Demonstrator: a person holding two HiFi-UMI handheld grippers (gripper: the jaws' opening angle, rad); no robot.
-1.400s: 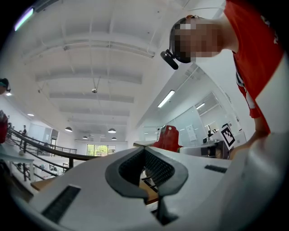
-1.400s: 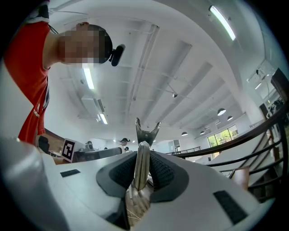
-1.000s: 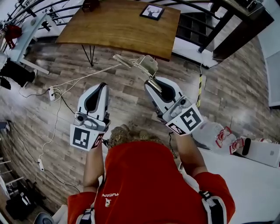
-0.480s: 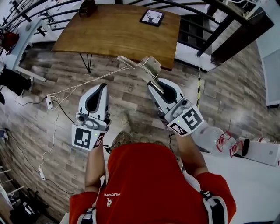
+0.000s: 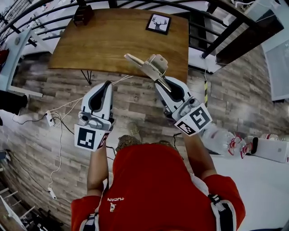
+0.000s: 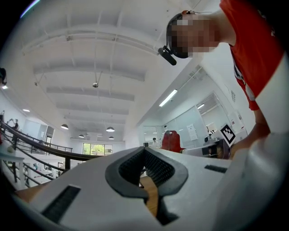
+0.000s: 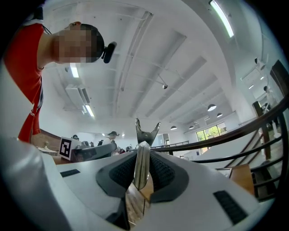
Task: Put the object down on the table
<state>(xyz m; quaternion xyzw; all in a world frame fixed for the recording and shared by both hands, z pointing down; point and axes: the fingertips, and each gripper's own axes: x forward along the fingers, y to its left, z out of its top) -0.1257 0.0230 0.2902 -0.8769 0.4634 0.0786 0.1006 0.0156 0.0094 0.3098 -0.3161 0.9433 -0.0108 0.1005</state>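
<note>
My right gripper [image 5: 163,80] is shut on a shiny metal object [image 5: 151,66]. The object sticks out past the fingertips, with a thin arm reaching left, and hangs over the near edge of the wooden table [image 5: 113,40]. In the right gripper view the metal object [image 7: 141,162] stands upright between the pads, its forked end on top. My left gripper [image 5: 107,84] is held level beside it over the plank floor, short of the table. Its fingertips meet, and nothing is between them. The left gripper view shows the left gripper [image 6: 145,153] with its pads hollow and bare.
A framed deer picture [image 5: 158,23] lies at the table's far right and a dark box [image 5: 84,14] at its far left corner. A black railing [image 5: 235,11] runs behind. Cables and a power strip [image 5: 49,119] lie on the floor at left, white bags [image 5: 221,137] at right.
Both grippers have moved forward with the person, so the table is nearer. The held metal object now overlaps the table's near edge. The grip looks the same.
</note>
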